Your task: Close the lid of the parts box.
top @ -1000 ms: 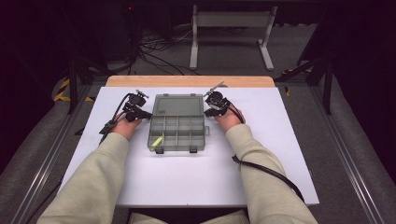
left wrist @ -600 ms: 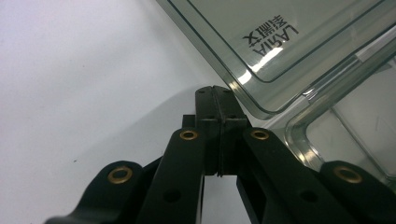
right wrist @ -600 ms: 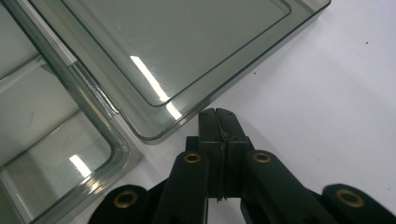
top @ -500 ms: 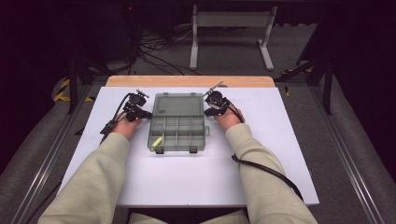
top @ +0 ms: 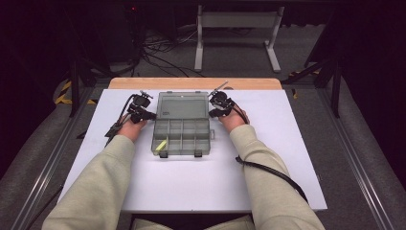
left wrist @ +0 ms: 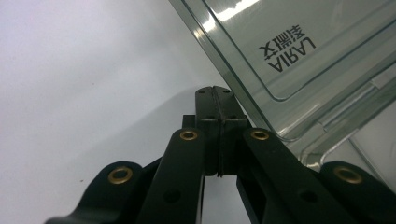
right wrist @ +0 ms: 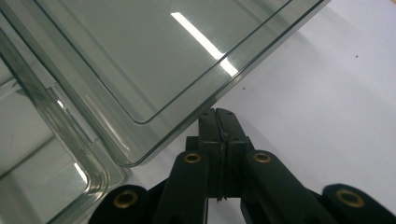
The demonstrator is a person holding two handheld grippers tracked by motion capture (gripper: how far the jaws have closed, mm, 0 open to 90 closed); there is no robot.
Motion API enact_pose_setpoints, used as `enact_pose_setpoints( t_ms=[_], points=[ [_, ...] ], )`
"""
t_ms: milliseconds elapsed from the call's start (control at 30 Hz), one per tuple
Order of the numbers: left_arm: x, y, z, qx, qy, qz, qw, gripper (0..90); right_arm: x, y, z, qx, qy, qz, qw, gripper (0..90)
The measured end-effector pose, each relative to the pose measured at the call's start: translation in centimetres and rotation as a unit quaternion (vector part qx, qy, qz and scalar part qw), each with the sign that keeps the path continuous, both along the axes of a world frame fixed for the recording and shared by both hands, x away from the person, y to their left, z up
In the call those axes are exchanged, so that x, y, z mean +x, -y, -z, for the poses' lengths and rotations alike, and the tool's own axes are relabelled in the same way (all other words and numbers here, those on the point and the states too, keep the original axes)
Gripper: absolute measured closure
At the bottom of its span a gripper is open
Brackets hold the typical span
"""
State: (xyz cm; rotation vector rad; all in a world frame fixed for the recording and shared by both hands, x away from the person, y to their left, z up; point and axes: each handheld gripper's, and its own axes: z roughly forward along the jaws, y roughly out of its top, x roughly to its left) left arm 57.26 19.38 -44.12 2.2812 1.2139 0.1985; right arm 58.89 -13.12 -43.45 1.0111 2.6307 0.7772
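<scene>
Left gripper (top: 143, 113): jaws fully closed, pads pressed flat against each other with nothing between them. In the left gripper view (left wrist: 215, 95) the joined tips rest low over the white table (left wrist: 70, 70), just beside the edge of the clear lid (left wrist: 299, 51); whether the tips touch that edge cannot be told. The lid bears printed lettering, seen upside down from this side.

Right gripper (top: 219, 108): jaws likewise fully closed and empty. In the right gripper view (right wrist: 217, 116) the tips sit at the opposite edge of the lid (right wrist: 140, 56), close under its rim; contact cannot be confirmed. A corner of the box's base (right wrist: 56, 168) shows to one side, transparent, with divider walls inside.

Organizer box (top: 182, 129): clear plastic, lying open at the middle of the table (top: 287, 163), nearer its far edge. The lid (top: 184, 105) is folded back flat on the far side; the compartmented base lies on the near side, two latches on its front edge. One small yellow item (top: 161, 144) lies in the near left compartment; the contents of the other compartments cannot be made out.

The two hands flank the box, one gripper at each side of the lid. A black cable (top: 273, 175) trails from the right gripper along the sleeve to the near table edge.
</scene>
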Motion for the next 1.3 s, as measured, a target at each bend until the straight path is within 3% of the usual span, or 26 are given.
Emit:
enact_pose_setpoints(
  t_ms=[800,1300],
  points=[
    [0.4,0.1,-0.1,-0.007,0.008,-0.006,0.9999,89.5,0.8,-0.1,0.2,0.02,0.013,0.015,0.9996,90.0],
    [0.0,0.0,-1.1,-0.011,0.032,-0.009,0.9994,89.6,0.6,0.2,-1.2,0.036,0.039,0.021,0.9984,90.0]
  ],
)
